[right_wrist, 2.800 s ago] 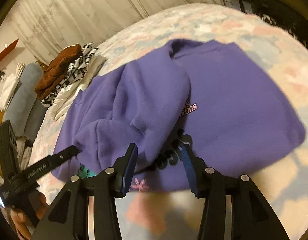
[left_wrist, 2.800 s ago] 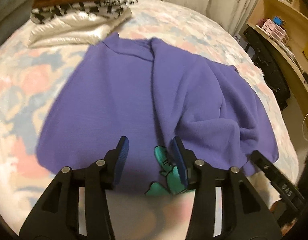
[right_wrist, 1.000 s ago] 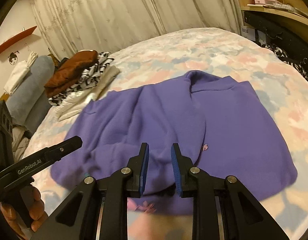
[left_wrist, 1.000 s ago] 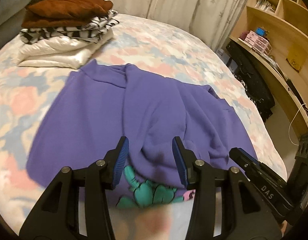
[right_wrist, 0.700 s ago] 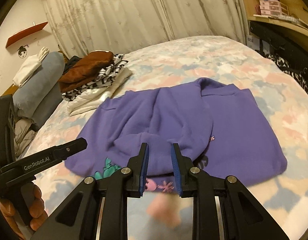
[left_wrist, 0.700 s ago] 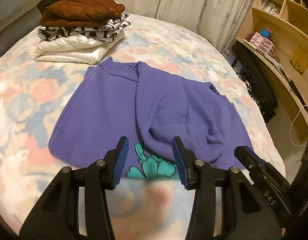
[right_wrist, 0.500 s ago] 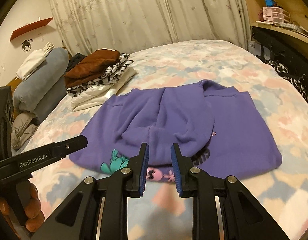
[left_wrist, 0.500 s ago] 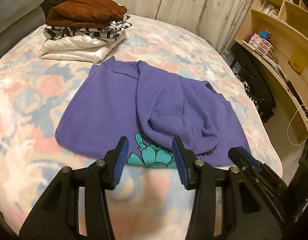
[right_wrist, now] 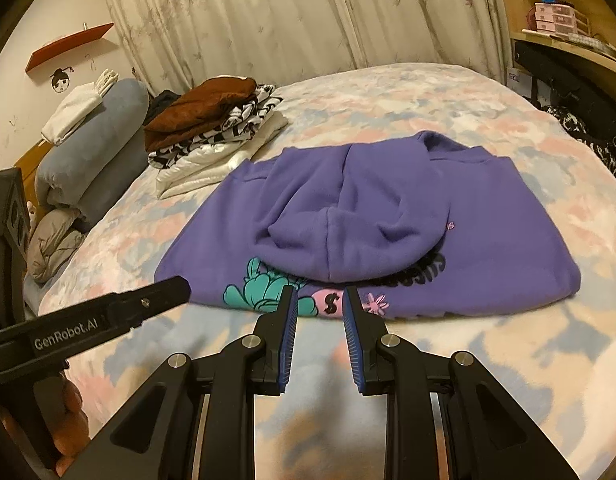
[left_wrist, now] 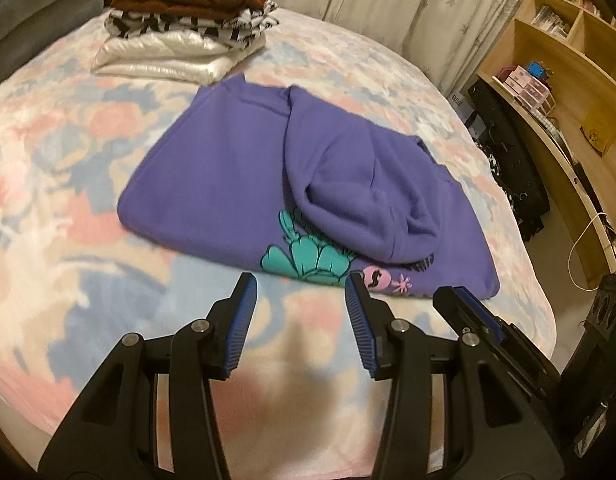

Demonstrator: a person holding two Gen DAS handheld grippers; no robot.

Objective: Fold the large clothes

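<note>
The bed carries the purple sweatshirt near its front edge, sleeves folded in over the printed chest (a finished stack sits toward the far corner). Both grippers have drawn back off the cloth: the left gripper parted and empty, the right gripper narrow and empty; the bottom-up fold probably comes next.

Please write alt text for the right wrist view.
A folded purple fleece hoodie lies on a pastel floral bedspread, with the open, empty right tongs just short of its near edge. Folded clothes are stacked behind.
</note>
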